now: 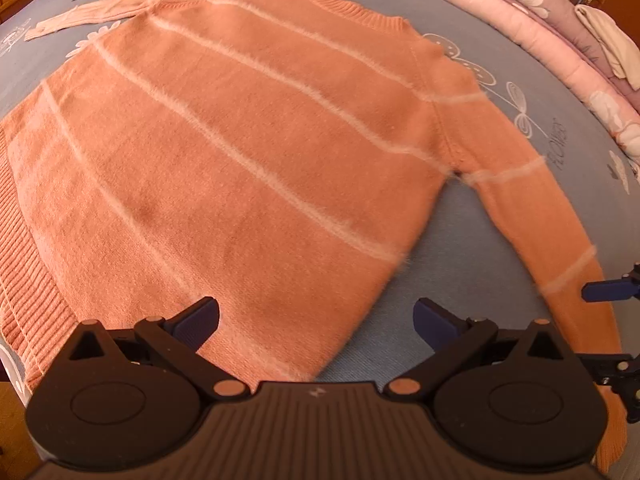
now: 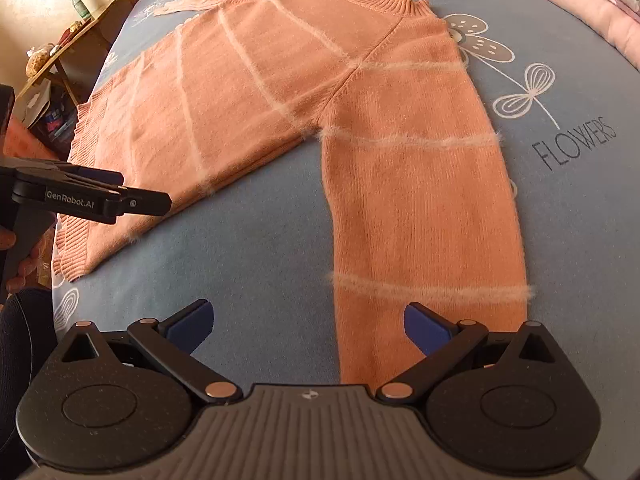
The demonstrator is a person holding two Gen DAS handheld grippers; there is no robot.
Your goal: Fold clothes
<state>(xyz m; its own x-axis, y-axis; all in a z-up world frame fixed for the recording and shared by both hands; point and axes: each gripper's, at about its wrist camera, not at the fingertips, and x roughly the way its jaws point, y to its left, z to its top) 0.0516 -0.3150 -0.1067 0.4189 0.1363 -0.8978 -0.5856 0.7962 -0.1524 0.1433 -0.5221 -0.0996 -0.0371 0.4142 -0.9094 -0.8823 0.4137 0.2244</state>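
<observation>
An orange knit sweater [image 1: 248, 152] with pale fuzzy stripes lies flat on a blue bedsheet [image 1: 452, 240], collar toward the far side. Its near sleeve [image 2: 424, 216] runs down toward me; the far sleeve [image 1: 88, 14] stretches out at the top left. My left gripper [image 1: 316, 320] hovers open over the sweater's lower side edge, nothing between its blue pads. My right gripper [image 2: 306, 324] is open above the near sleeve's lower part, holding nothing. The left gripper [image 2: 120, 196] also shows from the side in the right wrist view, over the ribbed hem [image 2: 72, 236].
A rolled pink and purple flowered quilt [image 1: 560, 52] lies along the bed's far right edge. Left of the bed stands a wooden side table [image 2: 60, 52] with a bottle [image 2: 80, 2] and clutter. A hand [image 2: 24, 264] holds the left gripper's handle.
</observation>
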